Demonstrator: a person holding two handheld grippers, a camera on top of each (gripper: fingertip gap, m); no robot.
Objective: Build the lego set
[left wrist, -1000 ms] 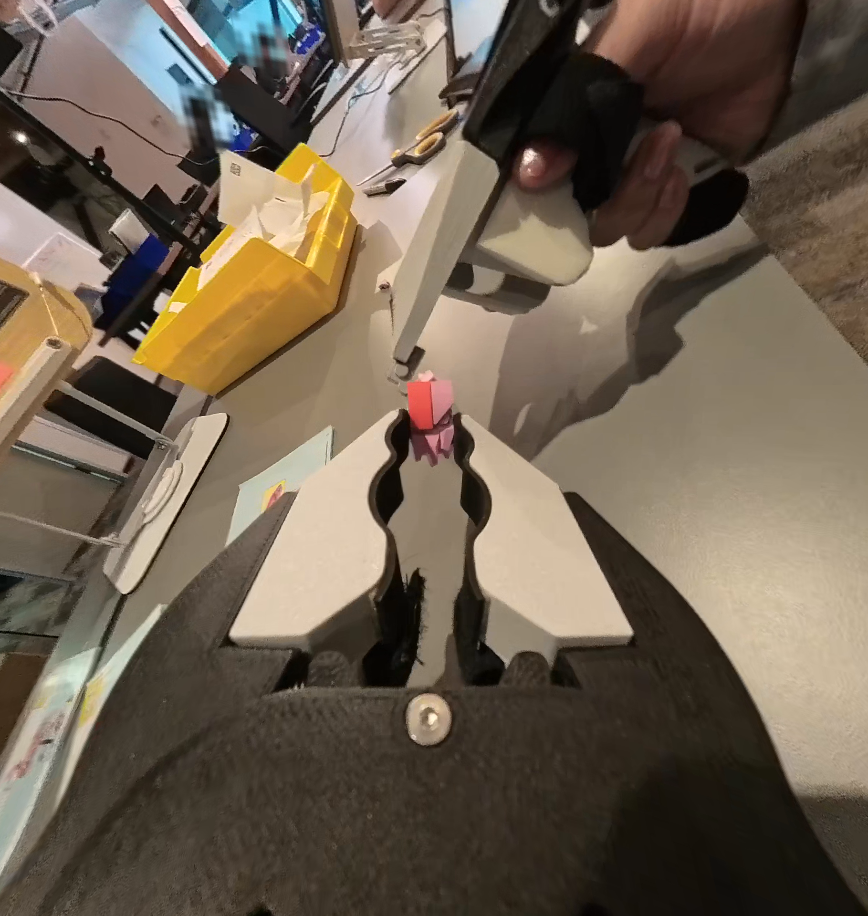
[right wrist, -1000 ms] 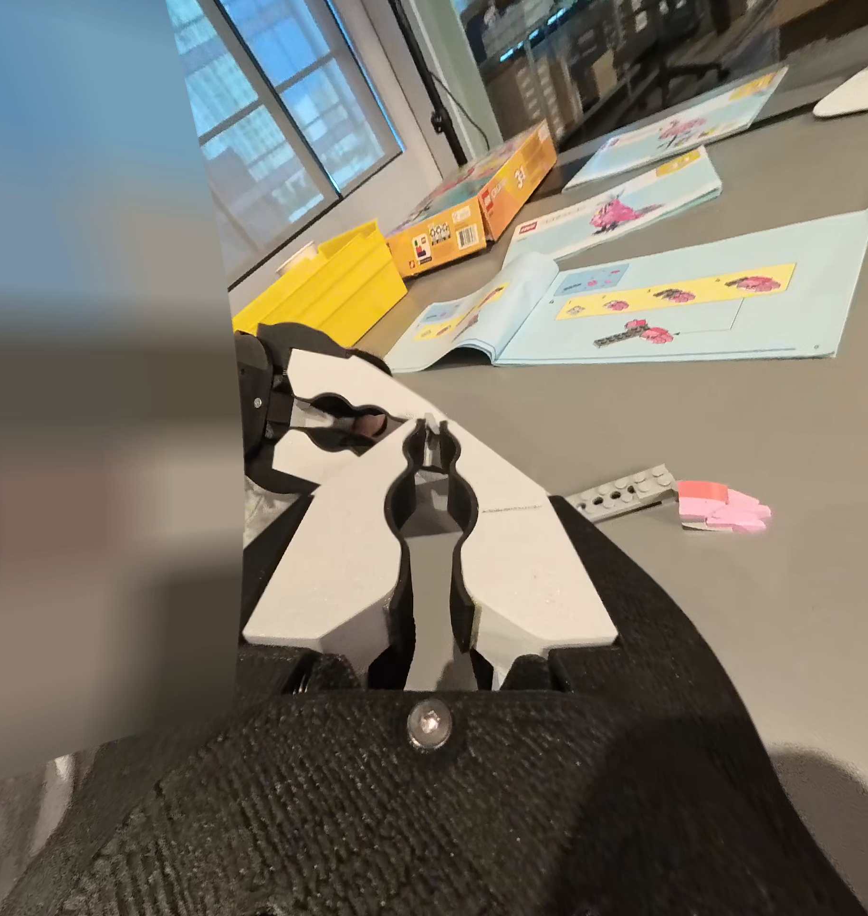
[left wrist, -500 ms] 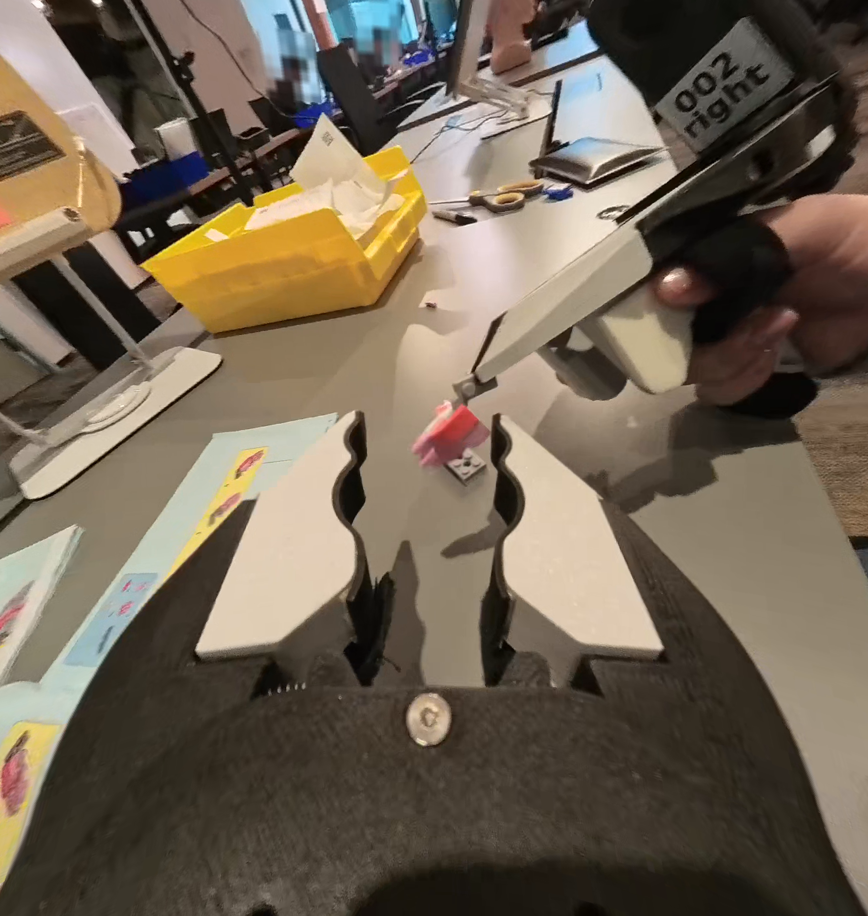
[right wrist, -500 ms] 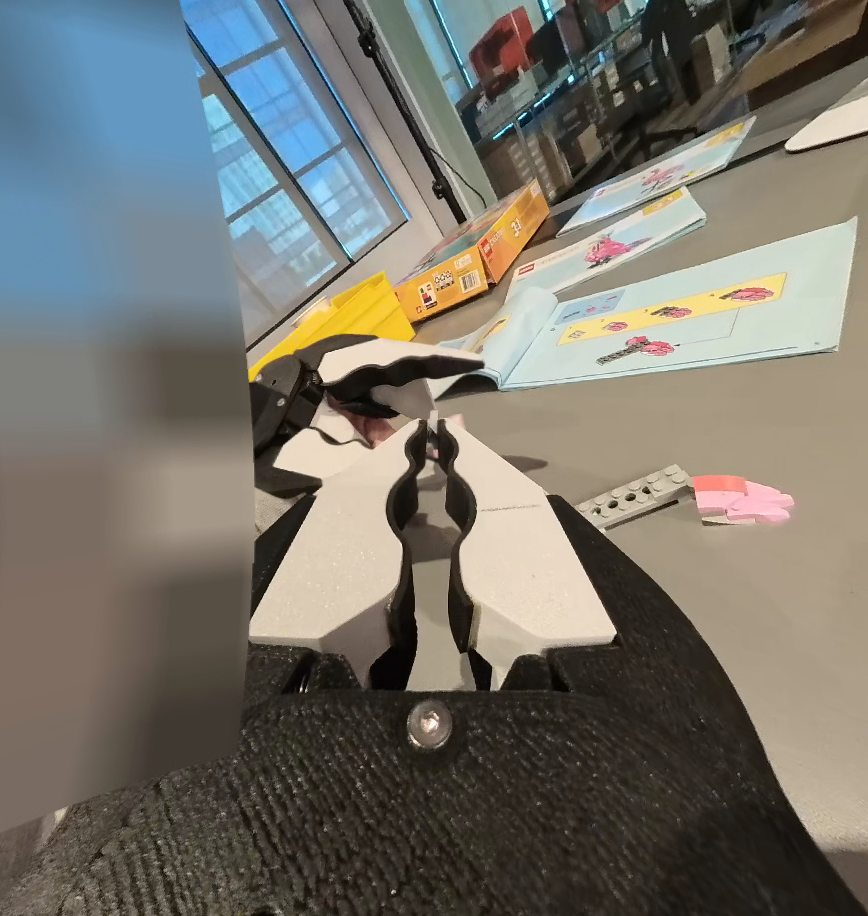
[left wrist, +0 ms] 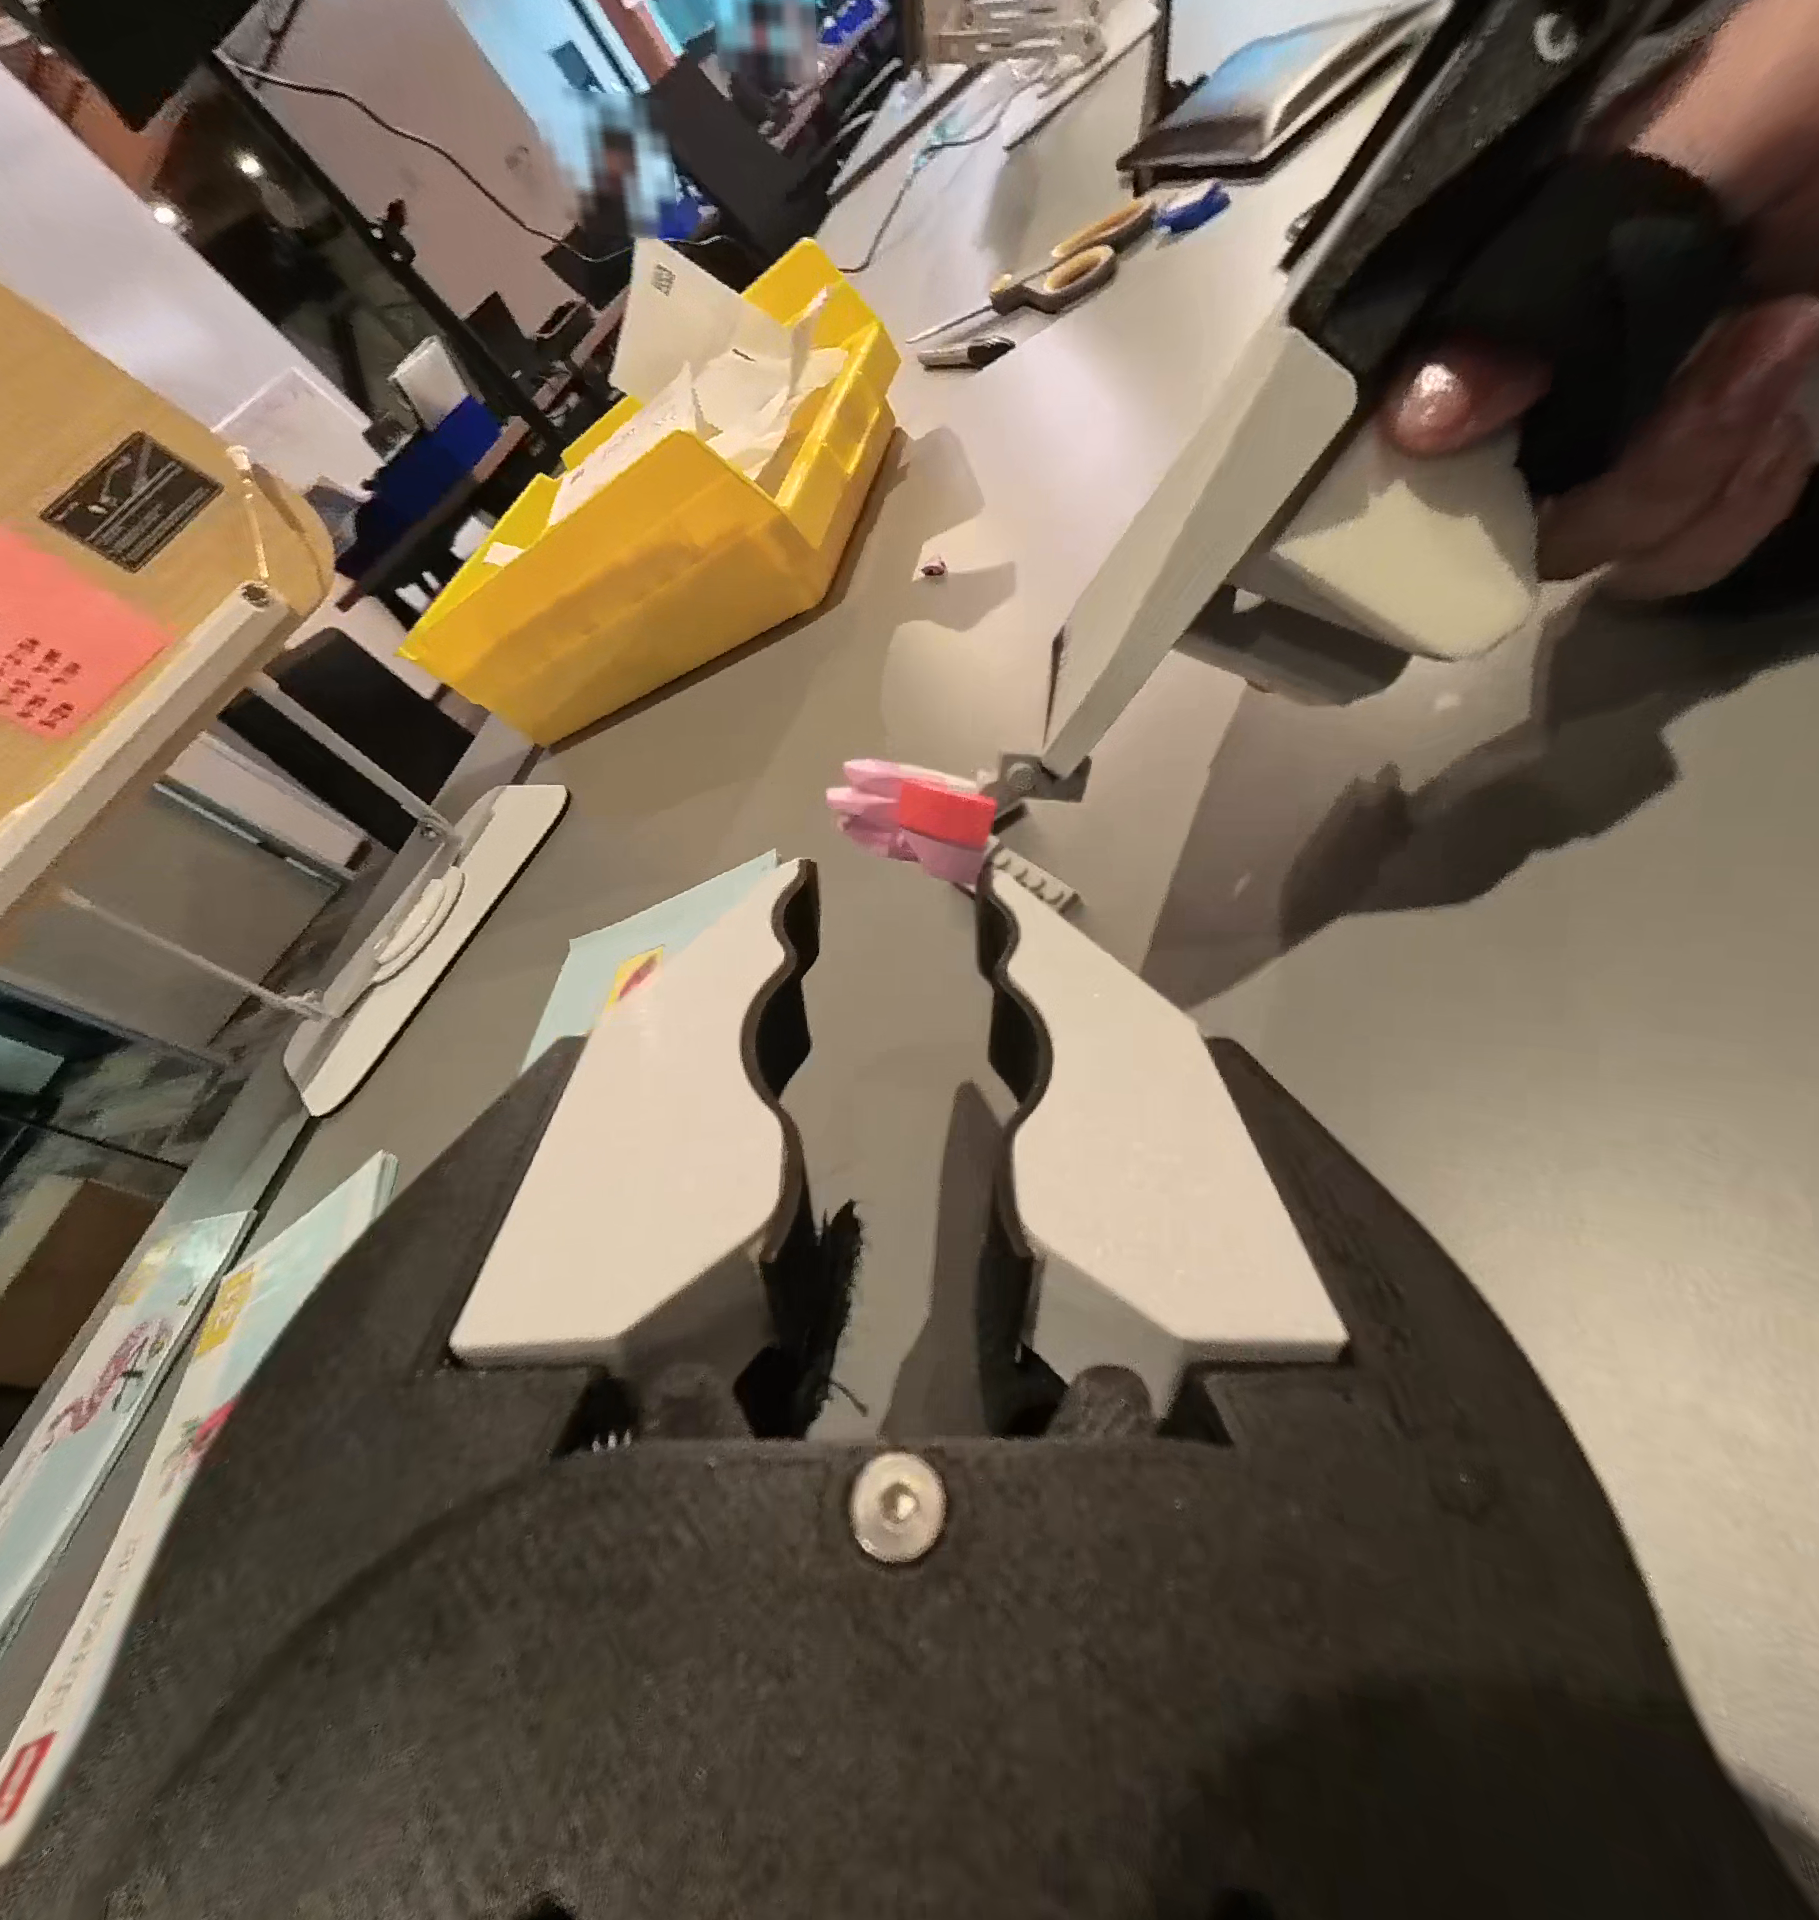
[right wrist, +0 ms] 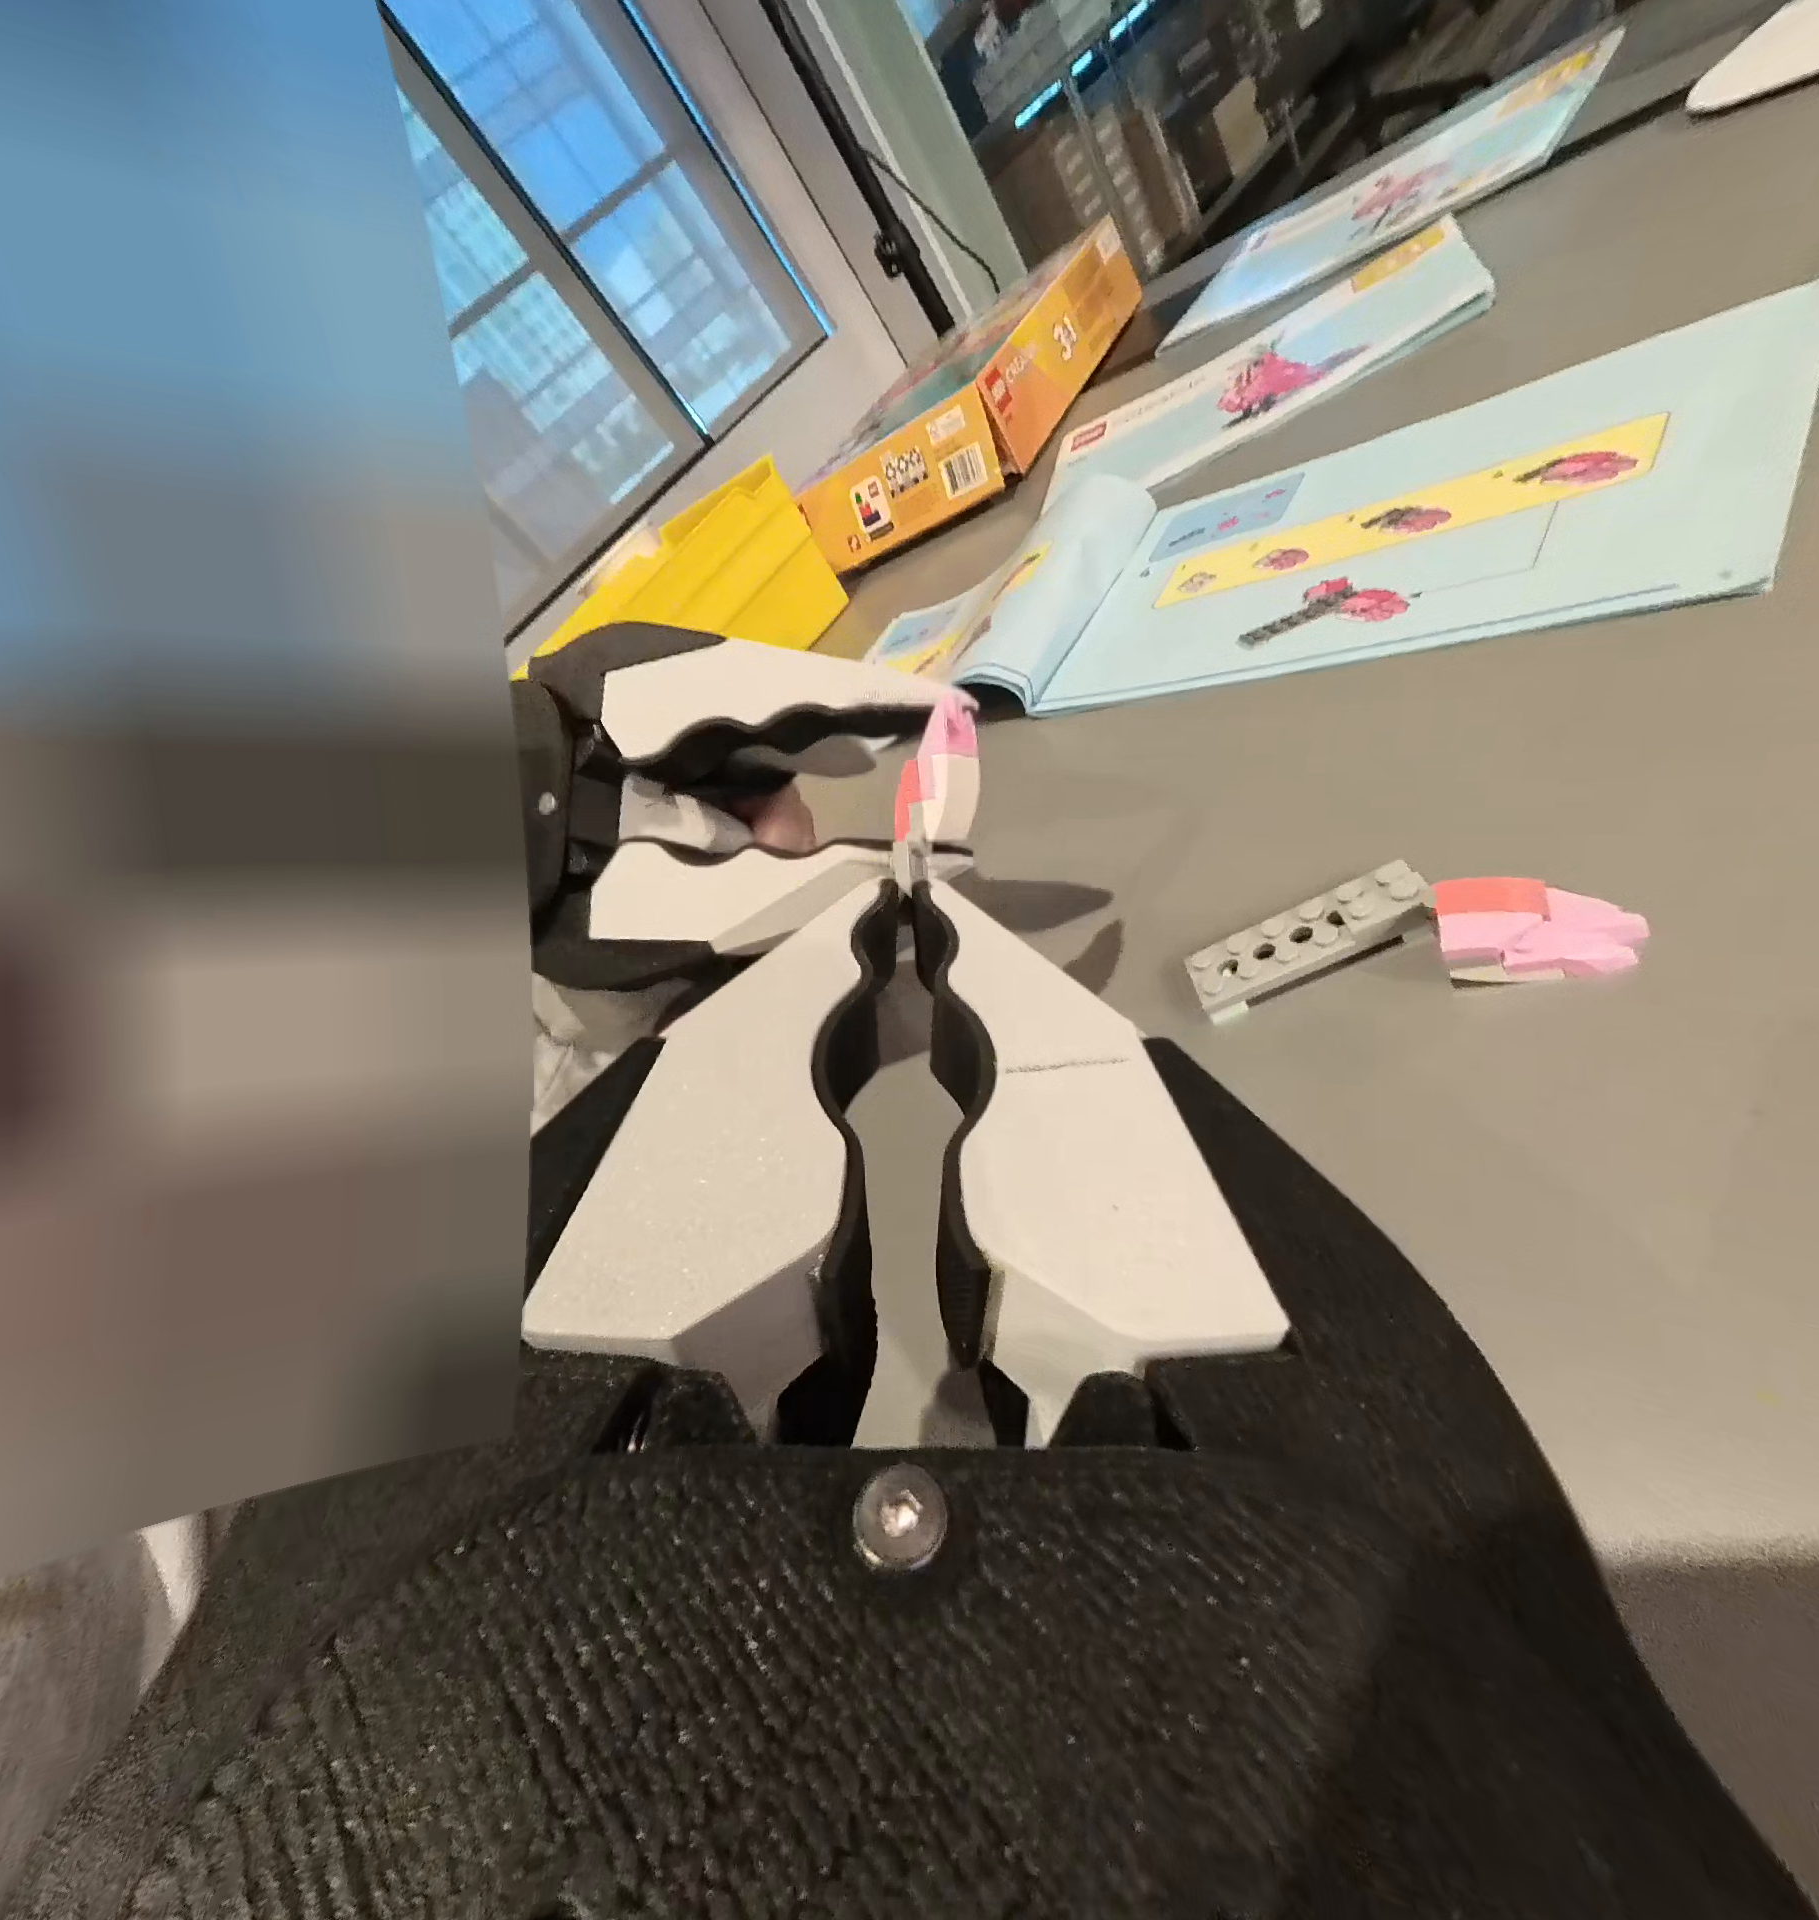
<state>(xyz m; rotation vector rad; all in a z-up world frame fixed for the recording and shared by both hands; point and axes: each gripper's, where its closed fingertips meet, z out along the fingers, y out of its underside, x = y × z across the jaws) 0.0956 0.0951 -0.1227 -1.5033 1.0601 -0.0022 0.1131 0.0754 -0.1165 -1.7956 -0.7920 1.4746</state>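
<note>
Pink and red brick cluster (left wrist: 910, 823), held off the grey table (left wrist: 1507, 1143), sits just above centre in the left wrist view, its long axis running roughly left to right with the pale pink petals pointing toward the left edge. The right gripper (left wrist: 1030, 777) reaches down from the upper right of that frame, tilted steeply, its tips pinched together on a small grey piece at the cluster's right end; a person's hand (left wrist: 1632, 343) wraps its handle at the top right corner. The left gripper (left wrist: 894, 894) fills the lower half, its jaws standing well apart and holding nothing, the cluster just beyond its tips. In the right wrist view the same cluster (right wrist: 938, 774) stands nearly upright at frame centre, between the tips of the left gripper lying sideways at left. A second pink cluster on a grey studded plate (right wrist: 1310, 935) lies flat on the table at right, long axis left to right. Open instruction booklet (right wrist: 1404, 540) lies at upper right, a yellow bin (left wrist: 676, 540) at upper left in the left view.
</note>
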